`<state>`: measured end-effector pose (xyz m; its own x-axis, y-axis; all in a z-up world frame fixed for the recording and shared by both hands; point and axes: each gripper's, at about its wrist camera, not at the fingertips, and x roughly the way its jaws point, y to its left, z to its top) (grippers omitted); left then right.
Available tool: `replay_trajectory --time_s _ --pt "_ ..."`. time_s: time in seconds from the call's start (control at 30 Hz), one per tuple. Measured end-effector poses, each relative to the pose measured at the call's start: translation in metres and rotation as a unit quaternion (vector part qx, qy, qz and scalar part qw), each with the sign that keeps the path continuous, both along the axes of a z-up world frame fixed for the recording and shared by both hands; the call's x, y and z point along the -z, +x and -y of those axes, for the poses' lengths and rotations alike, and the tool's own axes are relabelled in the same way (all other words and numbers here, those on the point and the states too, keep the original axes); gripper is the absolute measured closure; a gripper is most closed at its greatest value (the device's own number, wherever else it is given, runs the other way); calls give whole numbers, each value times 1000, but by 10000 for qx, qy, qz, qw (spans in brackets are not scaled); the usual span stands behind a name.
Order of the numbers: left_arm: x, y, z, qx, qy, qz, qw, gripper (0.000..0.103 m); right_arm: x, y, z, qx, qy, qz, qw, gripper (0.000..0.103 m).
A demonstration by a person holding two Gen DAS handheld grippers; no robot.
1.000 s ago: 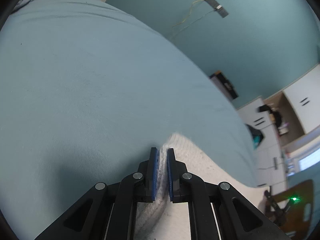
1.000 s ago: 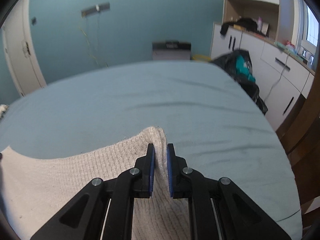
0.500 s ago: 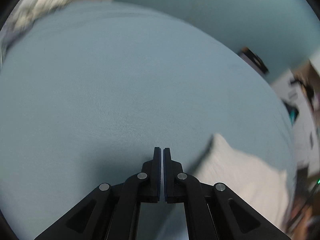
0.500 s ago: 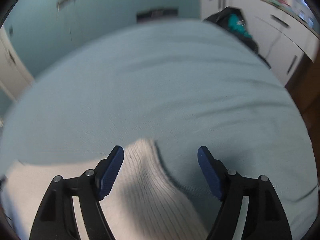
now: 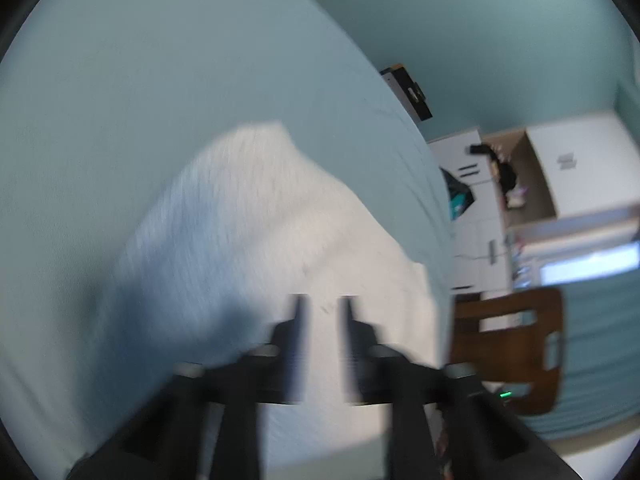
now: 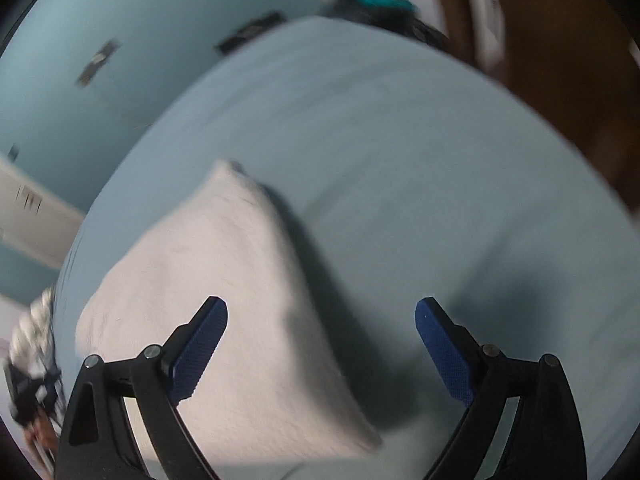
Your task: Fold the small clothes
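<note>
Both released white knit (image 6: 224, 300); lies flat on blue bedsheet (image 6: 400, 160).

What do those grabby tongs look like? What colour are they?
Both are black plastic. The right tongs have two angled arms joined with round silver bolts, and each tip wears a dark blue pad with a bumpy, dotted surface. The left tongs look the same shape, but that picture is too blurry to show details.

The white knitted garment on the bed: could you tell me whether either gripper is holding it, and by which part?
Nothing is held. The right gripper is wide open above the garment; the left gripper is slightly open with nothing between its fingers.
</note>
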<state>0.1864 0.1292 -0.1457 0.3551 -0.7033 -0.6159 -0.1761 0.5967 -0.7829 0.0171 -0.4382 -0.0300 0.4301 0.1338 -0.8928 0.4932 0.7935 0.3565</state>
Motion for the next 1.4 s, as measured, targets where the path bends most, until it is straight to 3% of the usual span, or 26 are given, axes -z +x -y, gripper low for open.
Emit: replay_trajectory --time_s 0.03,0.1,0.17,0.23,0.27,0.37,0.5,0.53,0.57,0.63,0.67,0.73,0.77,0.83,0.9,0.93,1.0,1.07,1.1,1.13,1.17,1.2,1.27,1.3,1.37,1.4 --pt "0 -7 -2 -122 -42 -38 9999 0 10 -7 6 220 193 -145 9995 10" --pt "-6 -21 5 -379 78 188 9991 0 25 -14 12 507 670 -323 9959 10" --pt "-15 -20 14 -99 696 357 9969 0 26 -10 13 521 697 -284 9958 10" --pt "-24 -5 35 24 1949 642 9787 0 23 -2 9 223 444 -154 9986 10" --pt "-25 -3 40 88 2631 769 9617 0 23 3 3 -17 376 -129 9992 10" --pt "-21 3 41 418 3254 857 9408 0 30 16 -10 -606 423 -132 9972 10" --pt "12 19 15 658 3104 385 9475 2 45 36 -23 -1143 347 -263 9925 10" --pt "20 24 9 593 3036 168 9508 9 48 40 -28 -1271 285 -309 9910 12" --pt "29 32 3 509 2925 -72 9549 27 45 36 -34 -1370 250 -307 9898 22" --pt "43 30 -21 382 2552 -498 9648 44 40 33 -46 -1579 308 -233 9867 43" --pt "45 27 -27 341 2349 -475 9703 51 38 32 -47 -1612 371 -167 9861 51" --pt "37 21 -31 472 2386 -187 9698 56 29 30 -52 -1592 201 -77 9870 60" --pt "28 20 -30 582 2599 25 9639 56 22 29 -54 -1612 -33 -8 9869 68" --pt "12 23 -29 692 2843 393 9554 54 17 32 -56 -1588 -315 2 9868 69" --pt "0 35 -27 810 2845 572 9535 34 13 31 -58 -1489 -651 -10 9867 68" --pt "-3 40 -29 824 2792 574 9550 16 11 31 -59 -1469 -780 -1 9861 66" --pt "-6 56 -33 768 2523 593 9628 13 3 39 -60 -1494 -833 0 9853 59" --pt "0 70 -41 768 2394 498 9666 13 5 41 -61 -1485 -622 42 9869 39" --pt "4 77 -43 767 2346 368 9684 13 6 41 -57 -1437 -526 44 9882 36" --pt "10 85 -39 803 2356 204 9683 17 8 42 -56 -1385 -447 58 9893 36" --pt "19 90 -37 829 2437 -15 9663 50 13 47 -56 -1391 -382 47 9895 36" --pt "24 88 -40 869 2574 -175 9622 66 14 50 -58 -1422 -343 33 9892 36" --pt "22 81 -42 866 2776 -126 9567 82 24 56 -65 -1603 -358 -57 9864 40" --pt "16 76 -44 844 2854 47 9547 88 28 59 -70 -1708 -440 -115 9842 60" --pt "-1 67 -55 585 2896 418 9545 94 27 60 -75 -1781 -605 -63 9821 76" --pt "-15 59 -66 290 2887 636 9549 94 22 57 -77 -1751 -746 82 9817 92"
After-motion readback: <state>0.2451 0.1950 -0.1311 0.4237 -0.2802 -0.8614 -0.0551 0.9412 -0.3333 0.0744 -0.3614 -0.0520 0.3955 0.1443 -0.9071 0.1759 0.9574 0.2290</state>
